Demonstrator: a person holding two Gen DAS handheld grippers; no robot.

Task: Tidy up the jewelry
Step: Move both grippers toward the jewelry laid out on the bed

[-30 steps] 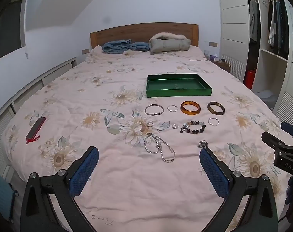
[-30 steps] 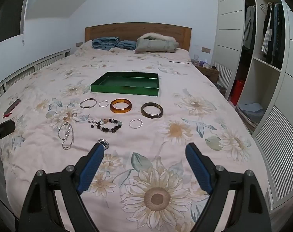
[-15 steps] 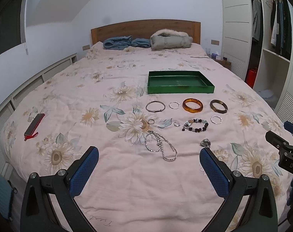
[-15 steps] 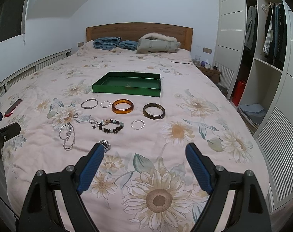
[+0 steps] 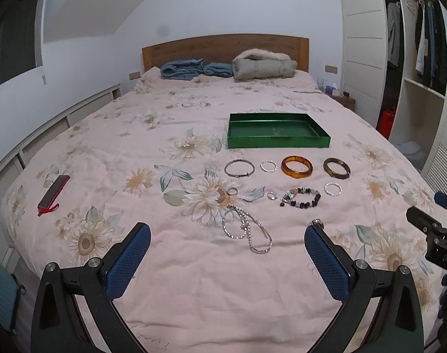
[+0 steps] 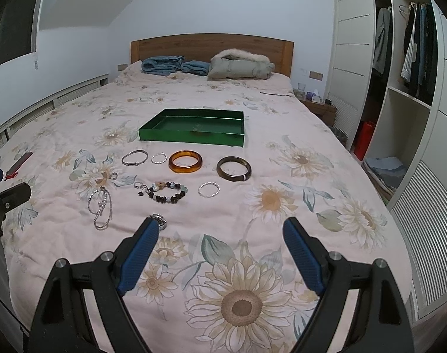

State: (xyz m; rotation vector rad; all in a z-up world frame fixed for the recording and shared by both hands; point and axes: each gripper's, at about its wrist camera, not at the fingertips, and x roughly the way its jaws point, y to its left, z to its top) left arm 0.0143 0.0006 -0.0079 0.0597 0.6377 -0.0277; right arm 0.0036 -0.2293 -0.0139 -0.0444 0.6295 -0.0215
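Jewelry lies on a floral bedspread in front of an empty green tray (image 5: 278,144) (image 6: 191,141). There is an amber bangle (image 5: 296,167) (image 6: 185,161), a dark bangle (image 5: 337,168) (image 6: 234,168), a silver bangle (image 5: 239,168) (image 6: 134,157), a beaded bracelet (image 5: 301,197) (image 6: 164,191), small silver rings, and a silver chain (image 5: 247,231) (image 6: 100,204). My left gripper (image 5: 227,234) is open and empty, above the bed's near edge. My right gripper (image 6: 220,229) is open and empty, short of the jewelry.
A red and black flat case (image 5: 53,191) lies at the bed's left side. Folded blue and grey clothes (image 5: 229,66) rest by the wooden headboard. A white wardrobe (image 6: 400,88) stands to the right. A nightstand (image 6: 317,106) is beside the bed.
Both views have shifted slightly upward and back, so the jewelry sits a little lower in view. Both grippers stay open and nothing on the bed has moved.
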